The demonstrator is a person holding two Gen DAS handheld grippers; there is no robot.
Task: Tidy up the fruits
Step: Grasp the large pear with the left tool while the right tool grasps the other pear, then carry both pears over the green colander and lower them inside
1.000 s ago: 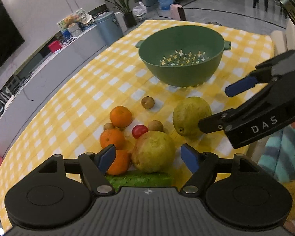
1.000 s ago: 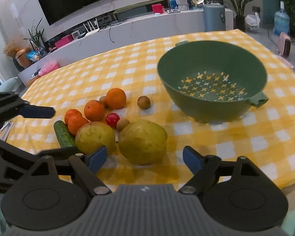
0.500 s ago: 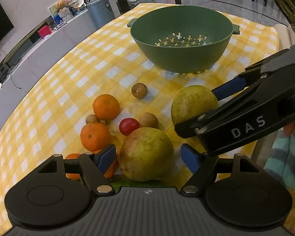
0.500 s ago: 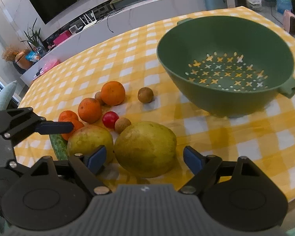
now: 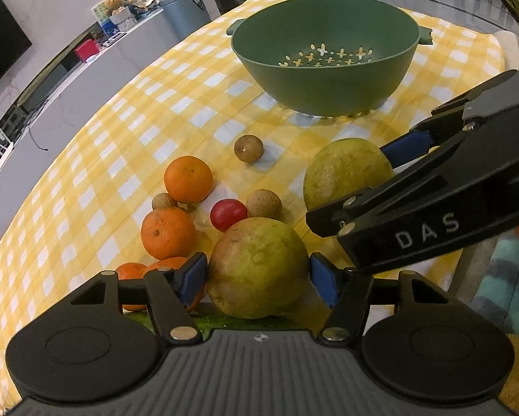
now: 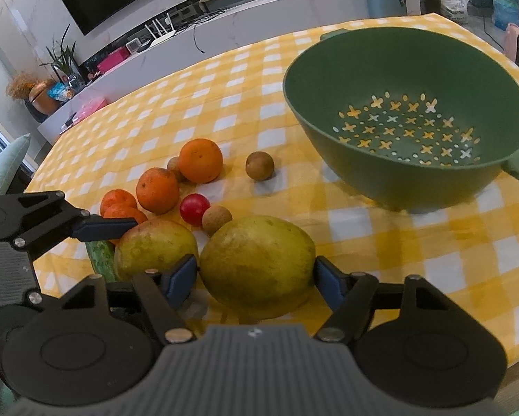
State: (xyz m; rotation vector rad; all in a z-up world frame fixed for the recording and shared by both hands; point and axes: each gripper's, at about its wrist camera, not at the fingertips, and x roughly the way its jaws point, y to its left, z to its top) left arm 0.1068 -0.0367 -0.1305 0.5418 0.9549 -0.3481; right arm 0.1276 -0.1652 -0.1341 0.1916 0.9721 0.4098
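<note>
Two large yellow-green pears lie on the yellow checked tablecloth. My left gripper has its blue pads touching both sides of the near pear. My right gripper has its pads against both sides of the other pear, which also shows in the left wrist view. Both pears rest on the cloth. Several oranges, a red cherry tomato, small brown fruits and a cucumber lie to the left. The empty green colander stands beyond.
The table's near edge runs just right of my right gripper. A white counter with a grey bin and clutter stands behind the table. A chair back shows at the far left.
Both grippers have moved forward and down around the pears and narrowed until their pads meet the fruit. The pears have not moved.
</note>
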